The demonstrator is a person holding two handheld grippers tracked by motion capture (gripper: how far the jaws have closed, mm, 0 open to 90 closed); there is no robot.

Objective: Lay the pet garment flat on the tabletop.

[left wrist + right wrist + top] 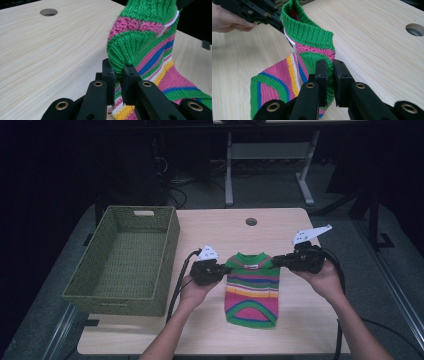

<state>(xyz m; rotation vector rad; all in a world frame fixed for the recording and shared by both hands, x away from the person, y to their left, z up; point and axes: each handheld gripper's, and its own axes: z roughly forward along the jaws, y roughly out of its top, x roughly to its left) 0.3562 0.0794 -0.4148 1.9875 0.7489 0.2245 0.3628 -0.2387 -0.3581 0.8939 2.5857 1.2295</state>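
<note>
A small knitted sweater with green, pink, blue and yellow stripes is stretched between my two grippers at the middle of the table. My left gripper is shut on its left shoulder cuff; the green ribbing is pinched between the jaws. My right gripper is shut on the other shoulder, with green knit squeezed between its jaws. The left gripper holds the far side of the collar there. The shoulders are lifted and the hem rests on the table.
A green woven basket stands empty at the table's left side. The light wooden table has a round cable hole near its far edge. Desk legs and cables sit on the dark floor beyond.
</note>
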